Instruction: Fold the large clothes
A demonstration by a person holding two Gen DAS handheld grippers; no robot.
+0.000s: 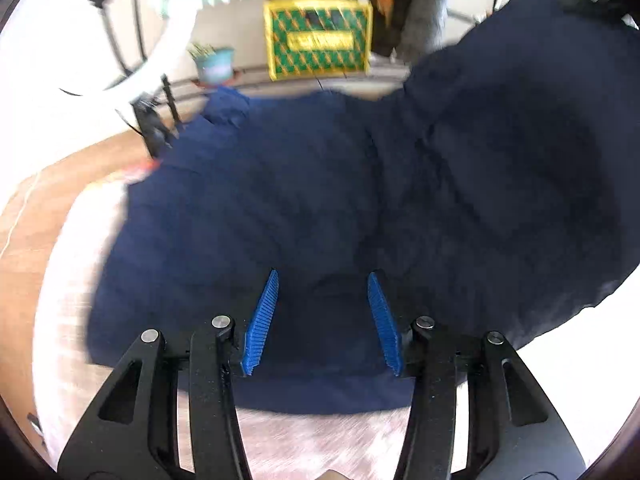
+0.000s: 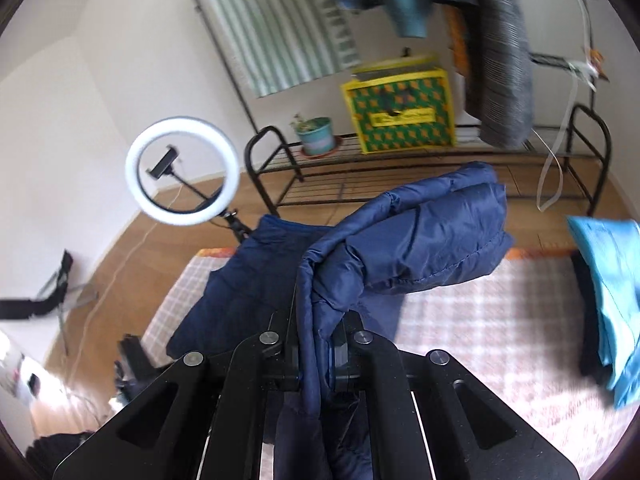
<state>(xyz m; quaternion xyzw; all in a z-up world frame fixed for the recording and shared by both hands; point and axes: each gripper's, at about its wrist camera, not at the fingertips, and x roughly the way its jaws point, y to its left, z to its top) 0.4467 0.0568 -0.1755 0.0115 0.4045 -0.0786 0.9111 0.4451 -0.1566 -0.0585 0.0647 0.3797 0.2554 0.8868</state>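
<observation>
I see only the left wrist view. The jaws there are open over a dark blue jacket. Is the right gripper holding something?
Observer: Yes. In the right wrist view the right gripper is shut on a fold of the same navy jacket, and that part is lifted above the checked blanket.
Operator: Is anything else lying on the blanket?
Observer: A light blue cloth lies at the blanket's right side, apart from the jacket.
Operator: My view shows a white blur at top left. What is it?
Observer: It is a ring light with a phone holder in its middle, standing on the wooden floor beyond the blanket.
</observation>
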